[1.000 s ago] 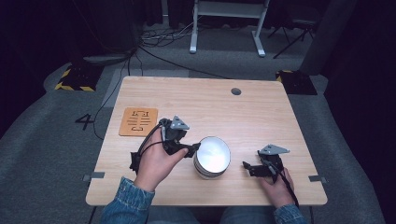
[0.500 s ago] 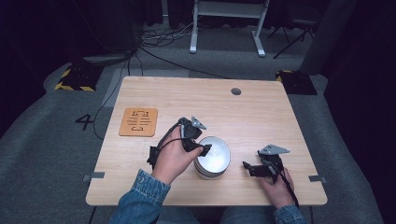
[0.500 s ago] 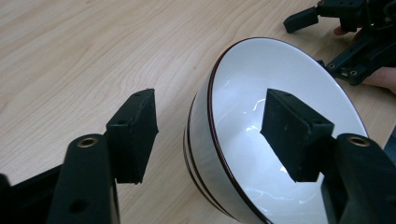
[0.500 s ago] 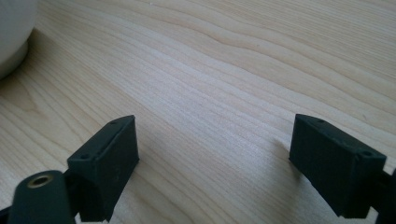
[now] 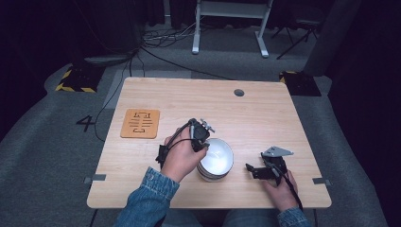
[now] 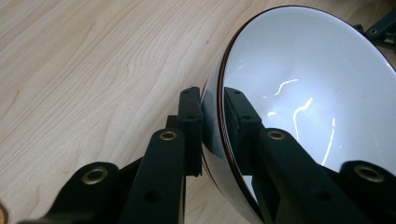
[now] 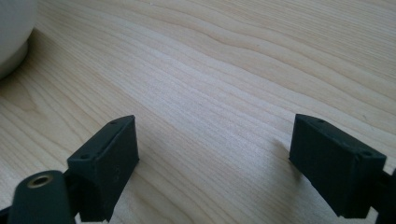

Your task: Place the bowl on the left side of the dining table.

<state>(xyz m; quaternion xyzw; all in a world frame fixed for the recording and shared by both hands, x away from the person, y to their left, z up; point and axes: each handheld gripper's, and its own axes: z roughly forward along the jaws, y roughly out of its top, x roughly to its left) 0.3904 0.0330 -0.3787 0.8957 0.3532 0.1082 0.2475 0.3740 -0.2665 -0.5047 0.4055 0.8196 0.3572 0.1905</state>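
Bowl (image 5: 216, 158) white, at lower centre of the high view on the worktop (image 5: 265, 118), your left tool (image 5: 204, 142) pinching its near rim, your right tool (image 5: 254, 170) spread wide at lower right, orange mat (image 5: 140, 123) centre left.

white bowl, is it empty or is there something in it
Empty. The white bowl shows a bare glossy inside with only light reflections in the left gripper view, and the high view shows the same plain white interior.
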